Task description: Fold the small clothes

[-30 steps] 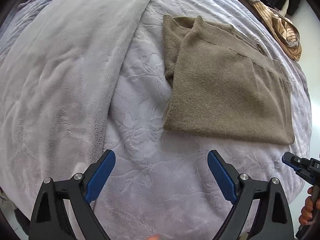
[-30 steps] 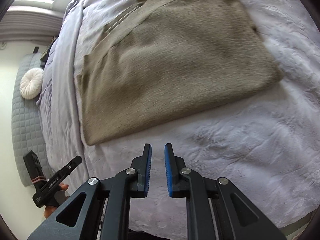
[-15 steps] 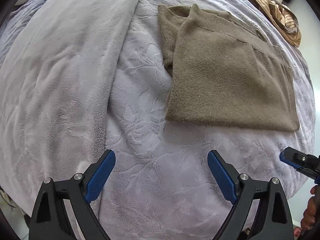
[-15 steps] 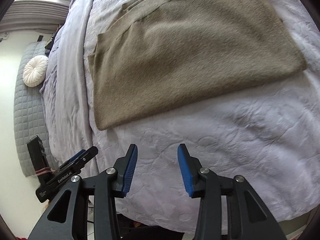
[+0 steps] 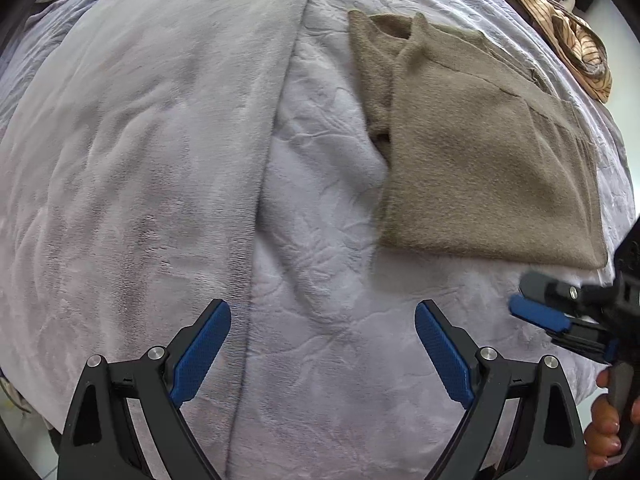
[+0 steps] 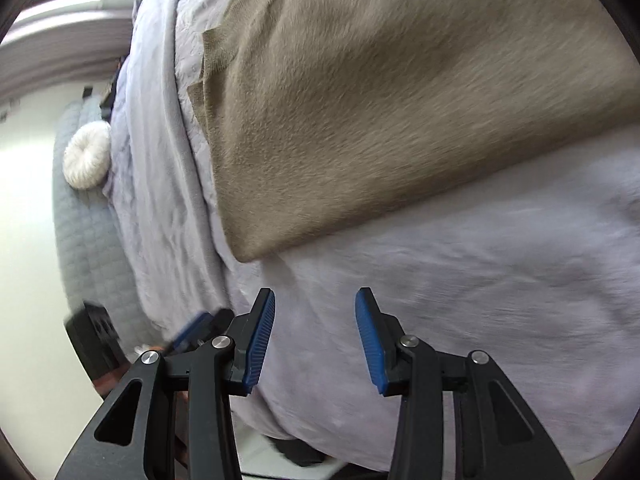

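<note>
Sweater: one brown sweater (image 5: 480, 168) lies flat on the bed, in the upper right of the left wrist view. In the right wrist view it fills the top and middle of the frame. It looks partly folded, with one layer on top of another.

Near corner: the corner (image 6: 244, 254) of the sweater points at the right gripper, a little above its tips.

Right gripper: the right gripper (image 6: 314, 340) has its jaws partly apart. Nothing is between them. They hang over the bare blanket, near the corner but not touching it.

Left gripper: the left gripper (image 5: 322, 354) has its jaws wide apart and holds nothing. It sits at the bottom of its frame, well apart from the sweater.

Blanket: one pale purple blanket (image 5: 320, 240) covers the bed. One smoother grey throw (image 5: 140, 160) lies on the left half of the frame.

Step now: I think the right gripper is going for the near corner, to make another fold.

How to do it well: slide one jaw under all the layers at the corner, then pinch. Do not grab the blanket too. Lift slowly so the fold stays neat.

Other things: one round white cushion (image 6: 86, 156) at the left. One striped cloth (image 5: 576, 44) at the top right.

Count: one sweater, two grippers, one cushion.
</note>
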A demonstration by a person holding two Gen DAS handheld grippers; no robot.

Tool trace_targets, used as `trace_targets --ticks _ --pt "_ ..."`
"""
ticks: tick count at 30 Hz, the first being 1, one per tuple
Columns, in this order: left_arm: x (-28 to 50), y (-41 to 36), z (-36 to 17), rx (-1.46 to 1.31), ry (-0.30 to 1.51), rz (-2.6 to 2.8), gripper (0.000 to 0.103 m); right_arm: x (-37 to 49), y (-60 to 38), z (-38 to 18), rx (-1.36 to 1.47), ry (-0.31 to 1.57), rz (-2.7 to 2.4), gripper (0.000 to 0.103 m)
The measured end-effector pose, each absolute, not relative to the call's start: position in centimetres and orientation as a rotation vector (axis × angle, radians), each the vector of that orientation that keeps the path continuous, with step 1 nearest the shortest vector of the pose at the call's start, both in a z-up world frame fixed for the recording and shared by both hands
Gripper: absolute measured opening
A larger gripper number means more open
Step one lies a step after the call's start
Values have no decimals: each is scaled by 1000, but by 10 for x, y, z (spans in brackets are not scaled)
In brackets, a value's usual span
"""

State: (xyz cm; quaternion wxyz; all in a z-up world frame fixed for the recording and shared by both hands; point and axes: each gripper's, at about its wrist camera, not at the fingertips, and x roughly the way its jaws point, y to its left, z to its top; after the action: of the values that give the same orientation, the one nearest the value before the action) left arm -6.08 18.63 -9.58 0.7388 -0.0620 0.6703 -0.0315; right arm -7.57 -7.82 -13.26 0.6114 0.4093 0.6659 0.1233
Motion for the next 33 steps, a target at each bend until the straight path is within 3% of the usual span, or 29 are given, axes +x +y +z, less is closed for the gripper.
trace_targets --ticks 12,14,15,21,26,28,33 --pt "-50 232 -96 -201 1440 -41 94 -44 -25 -181 1227 1464 276 46" --pt "-45 237 -93 -228 1427 -53 94 -43 -27 -182 1271 1439 258 24" --pt "-43 237 -92 -239 1422 -56 94 -42 -29 -180 1270 1432 258 8" --pt "-30 253 -95 -266 1411 -39 94 -30 -14 -157 995 1472 336 8" --pt "-24 239 -92 -271 1402 -47 94 -32 -2 -165 918 1571 341 19" --pt "-25 236 -93 -269 1409 -52 94 -37 -4 -158 926 1551 360 47" --pt "-20 235 -100 -327 1413 -77 94 -53 -48 -145 1052 1408 282 49"
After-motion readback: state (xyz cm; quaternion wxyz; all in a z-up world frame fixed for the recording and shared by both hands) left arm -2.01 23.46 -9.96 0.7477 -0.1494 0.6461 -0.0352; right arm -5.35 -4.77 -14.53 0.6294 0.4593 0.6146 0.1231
